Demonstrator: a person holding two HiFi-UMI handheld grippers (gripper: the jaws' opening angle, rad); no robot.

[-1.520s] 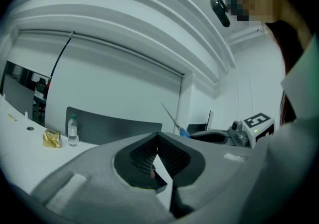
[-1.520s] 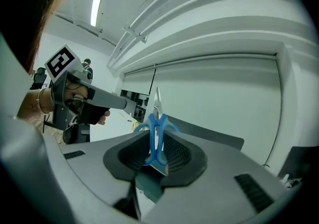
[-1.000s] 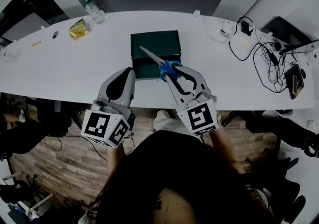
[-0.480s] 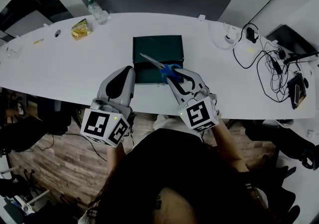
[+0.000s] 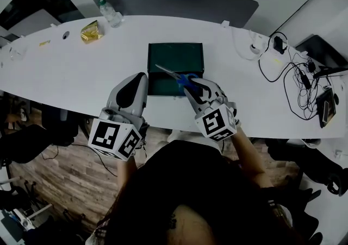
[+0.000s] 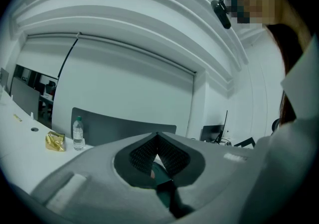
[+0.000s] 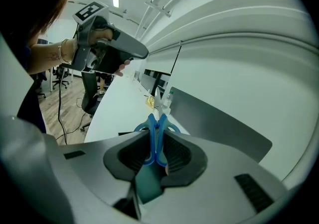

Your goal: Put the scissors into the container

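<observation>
The left gripper (image 5: 141,78), jaws pressed together on nothing, hangs at the near edge of the table (image 5: 70,75), just left of the green container (image 5: 175,53). Over the container's near half the scissors (image 5: 172,73) slant, blades pointing far-left, blue handles clamped in the right gripper (image 5: 193,84).

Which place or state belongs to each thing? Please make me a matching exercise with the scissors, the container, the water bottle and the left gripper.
1 scissors
2 container
3 water bottle
4 left gripper

A dark green, in the middle of the table
B jaws together, empty
C gripped by the right gripper
D at the table's far edge, beside a yellow packet

Pairs: 1-C, 2-A, 3-D, 4-B
</observation>
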